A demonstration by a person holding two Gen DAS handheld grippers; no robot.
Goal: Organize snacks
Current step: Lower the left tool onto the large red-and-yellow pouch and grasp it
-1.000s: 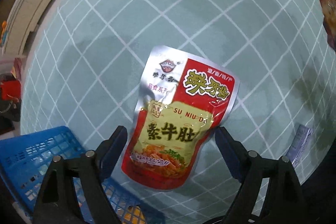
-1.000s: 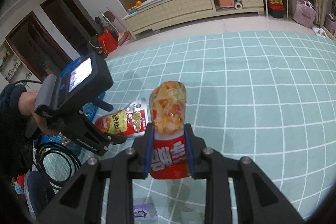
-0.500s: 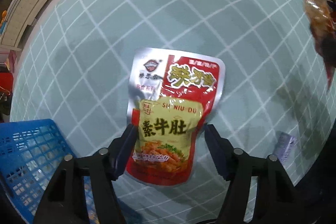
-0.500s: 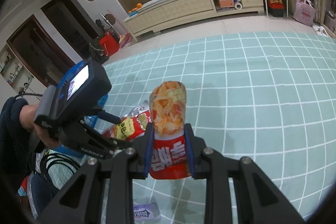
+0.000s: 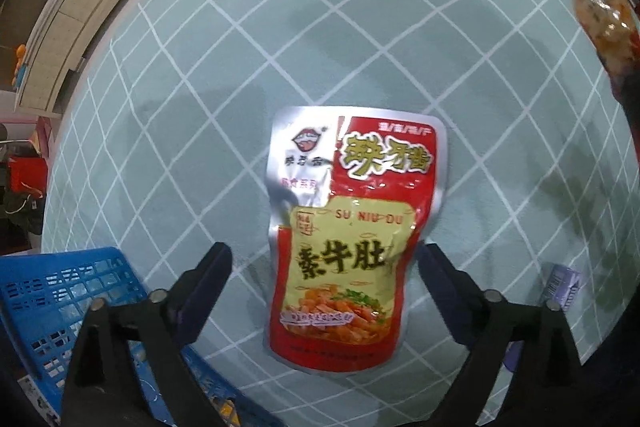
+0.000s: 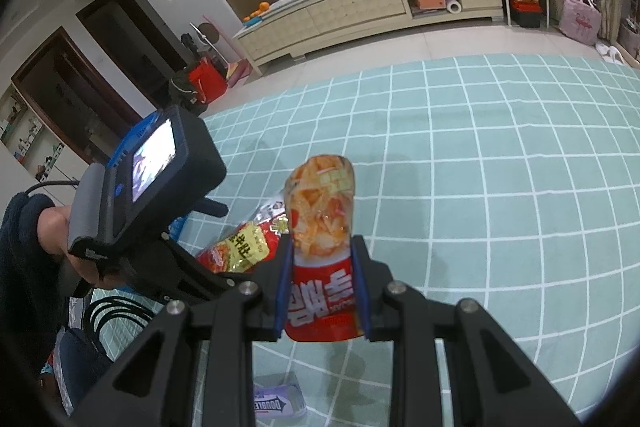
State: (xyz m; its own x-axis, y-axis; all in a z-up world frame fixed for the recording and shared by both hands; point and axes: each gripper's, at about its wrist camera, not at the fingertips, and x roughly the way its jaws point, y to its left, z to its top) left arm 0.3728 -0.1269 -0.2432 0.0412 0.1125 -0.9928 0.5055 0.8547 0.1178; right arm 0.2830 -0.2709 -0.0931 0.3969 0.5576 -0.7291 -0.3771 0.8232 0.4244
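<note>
A red, silver and yellow snack pouch [image 5: 352,227] lies flat on the teal grid mat. My left gripper [image 5: 324,259] is open, its fingers on either side of the pouch's lower half, just above the mat. The pouch also shows in the right wrist view [image 6: 244,243], partly behind the left gripper. My right gripper [image 6: 322,259] is shut on a red snack packet with a clear window [image 6: 322,227] and holds it upright above the mat. That packet shows at the right edge of the left wrist view [image 5: 600,7].
A blue plastic basket [image 5: 60,303] stands at the lower left of the left wrist view. A small purple packet [image 6: 280,403] lies on the mat below my right gripper. A long cream cabinet [image 6: 360,11] lines the far wall beyond the mat.
My left gripper has closed in over the pouch, which now sits straighter between the open fingers. My right gripper still holds its packet and has barely moved.
</note>
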